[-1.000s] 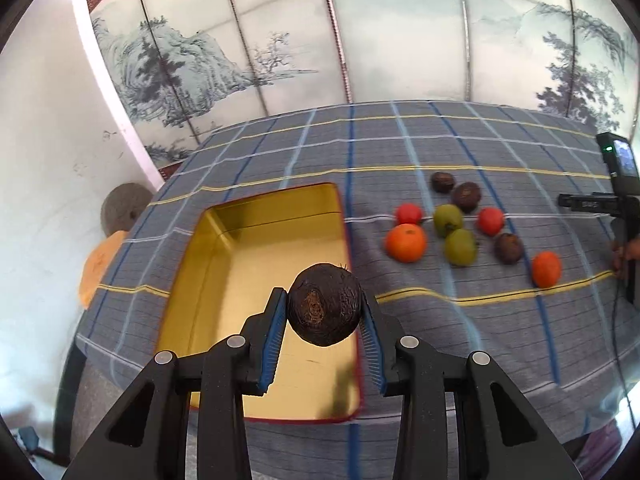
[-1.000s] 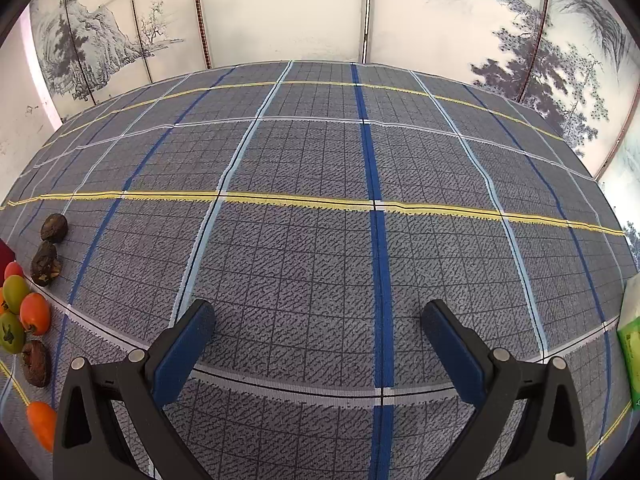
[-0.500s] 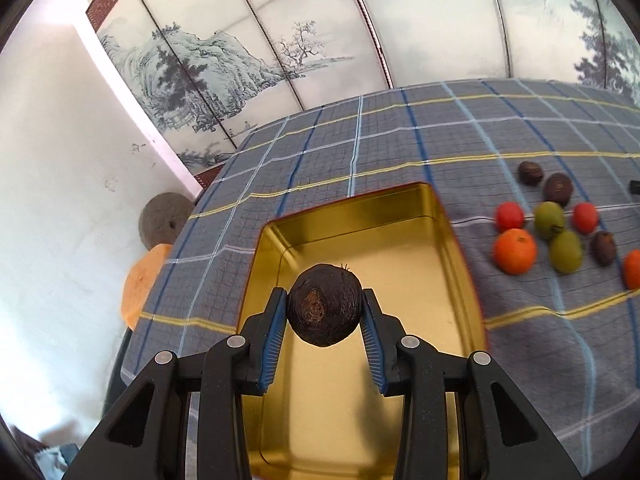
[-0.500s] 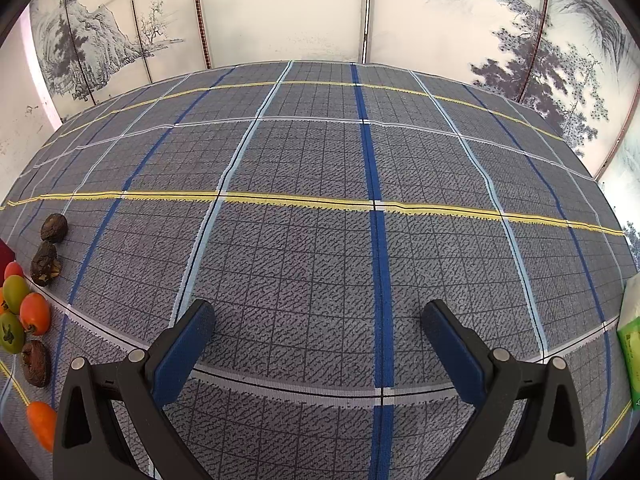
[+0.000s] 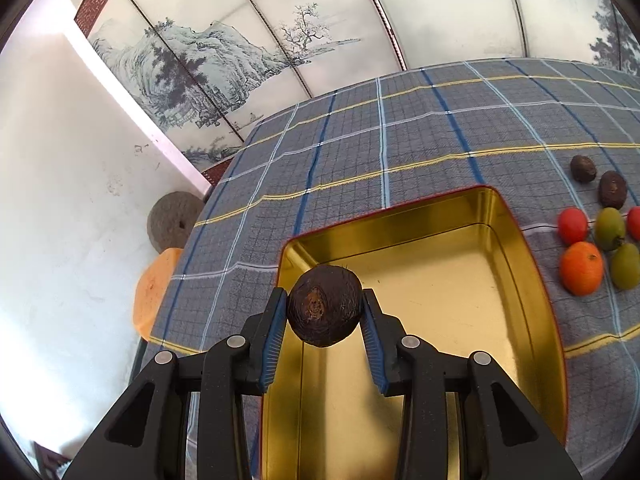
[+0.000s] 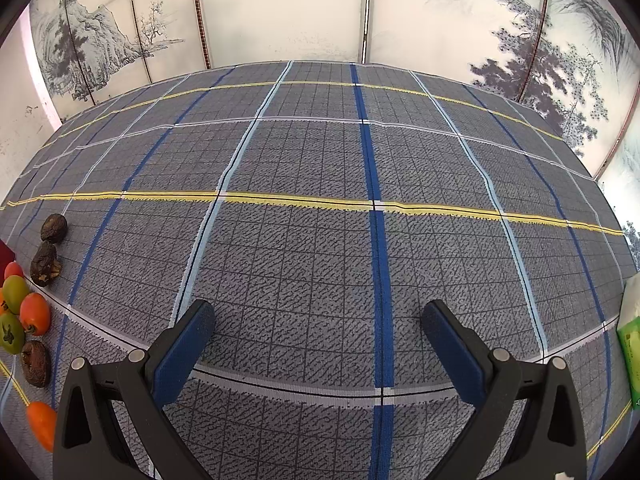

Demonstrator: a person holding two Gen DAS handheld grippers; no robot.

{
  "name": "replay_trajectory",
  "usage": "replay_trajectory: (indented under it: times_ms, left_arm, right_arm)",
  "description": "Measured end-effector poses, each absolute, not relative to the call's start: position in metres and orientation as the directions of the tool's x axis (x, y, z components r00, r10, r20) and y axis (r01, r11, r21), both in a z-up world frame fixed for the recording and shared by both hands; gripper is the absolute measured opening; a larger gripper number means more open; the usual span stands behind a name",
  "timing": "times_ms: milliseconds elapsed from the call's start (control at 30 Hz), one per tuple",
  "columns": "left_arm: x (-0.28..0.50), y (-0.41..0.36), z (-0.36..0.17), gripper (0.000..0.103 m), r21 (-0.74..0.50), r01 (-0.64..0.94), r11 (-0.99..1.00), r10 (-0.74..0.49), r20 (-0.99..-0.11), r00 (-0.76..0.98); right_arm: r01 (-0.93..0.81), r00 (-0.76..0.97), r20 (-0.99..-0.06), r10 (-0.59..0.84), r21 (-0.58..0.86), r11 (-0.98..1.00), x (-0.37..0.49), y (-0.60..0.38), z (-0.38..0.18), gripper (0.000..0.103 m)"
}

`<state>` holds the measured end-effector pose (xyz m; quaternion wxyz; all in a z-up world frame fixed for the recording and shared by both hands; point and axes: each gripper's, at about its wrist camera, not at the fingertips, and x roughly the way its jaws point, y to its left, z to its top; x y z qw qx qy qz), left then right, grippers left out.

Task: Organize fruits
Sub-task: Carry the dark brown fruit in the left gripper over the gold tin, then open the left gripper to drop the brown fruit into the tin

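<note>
1. Now clamped in the left tongs (image 5: 324,312): a dark brown fruit (image 5: 325,305), pinched between both blue pads, hanging above the near-left part of the gold tin (image 5: 516,236).
2. Seen bare inside, the tin; nothing yet lying on its floor where visible.
3. Left loose on the plaid cloth of the counter (image 5: 400,140), just right of the tin: an orange fruit (image 5: 581,268), a red one (image 5: 573,225), two green ones (image 5: 609,228) and two more dark brown ones (image 5: 612,189) beyond the tin's far-right corner.
4. Held wide apart and gripping nothing, the right tongs (image 6: 318,334), over bare cloth well right of the tin, with the same fruit cluster at that view's left edge and only a red sliver of the tin's outer wall showing there.
5. Judged a carry nearly done, with only the release over the tin remaining.
6. Risk one: released from height, likely to bounce or roll on the slick metal floor and knock against a wall.
7. Risk two: released too near the tin's left wall, possibly clipping the rim and dropping onto the cloth close to the counter's edge.
8. Risk three: squeezed harder, possibly bruised or popped sideways out of the narrow pads.
</note>
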<state>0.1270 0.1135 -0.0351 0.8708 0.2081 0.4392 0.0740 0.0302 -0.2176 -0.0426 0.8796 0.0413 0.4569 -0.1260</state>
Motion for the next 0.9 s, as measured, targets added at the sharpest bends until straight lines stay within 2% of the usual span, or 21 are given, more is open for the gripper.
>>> replay_trajectory:
  times_ms: [400,567,667,900]
  left_arm:
    - [0.144,0.129,-0.042,0.038,0.422,0.028,0.906,0.319,-0.725,0.610]
    - [0.148,0.130,-0.041,0.041,0.450,0.006,0.893,0.345,-0.693,0.633]
    - [0.148,0.132,-0.040,0.047,0.449,0.000,0.893,0.347,-0.689,0.637]
    - [0.131,0.131,-0.026,0.048,0.406,-0.019,0.914,0.320,-0.691,0.648]
  right_arm:
    - [0.257,0.551,-0.814,-0.182,-0.042,0.965,0.030,-0.218,-0.043,0.103]
    - [0.258,0.551,-0.814,-0.183,-0.042,0.965,0.030,-0.218,-0.043,0.103]
    - [0.258,0.551,-0.814,-0.183,-0.042,0.965,0.030,-0.218,-0.043,0.103]
    - [0.258,0.550,-0.815,-0.183,-0.042,0.965,0.031,-0.218,-0.043,0.103]
